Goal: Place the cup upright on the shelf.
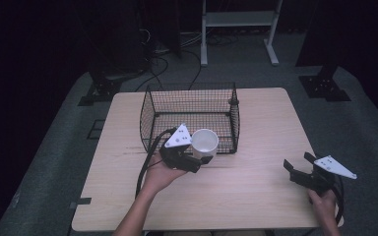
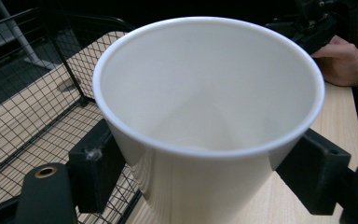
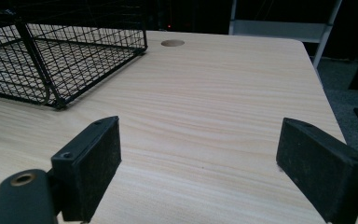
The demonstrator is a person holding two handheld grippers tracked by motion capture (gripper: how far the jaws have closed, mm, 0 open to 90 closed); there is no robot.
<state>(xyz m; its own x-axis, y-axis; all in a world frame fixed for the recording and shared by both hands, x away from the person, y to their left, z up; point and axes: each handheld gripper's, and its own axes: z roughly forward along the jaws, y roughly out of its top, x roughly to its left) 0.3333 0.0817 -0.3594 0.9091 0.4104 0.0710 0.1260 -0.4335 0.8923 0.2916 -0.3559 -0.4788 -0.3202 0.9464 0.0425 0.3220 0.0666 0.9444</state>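
Holding a white paper cup (image 1: 204, 142) by its lower wall, the left hand-held gripper (image 1: 197, 162) sits at centre of the high view, jaws pressed to either side of the cup so the mouth stays upward and open. Cup: empty, upright, tipped slightly, carried clear of the counter (image 1: 256, 187) just at the near wall of the wire basket (image 1: 152, 115), seemingly so it can pass over the rim and go inside; the grip below the rim keeps the rolled lip uncrushed. Wire basket: black mesh, open-topped, nothing in it, standing at upper centre of the counter. Right hand-held gripper (image 1: 296, 169): lower right of the high view, jaws spread wide with nothing between them, resting low near the counter's edge, well apart from the cup, apparently parked out of the way. Counter: pale wood grain, one round grommet (image 3: 172, 43) toward the upper middle of the right gripper view.
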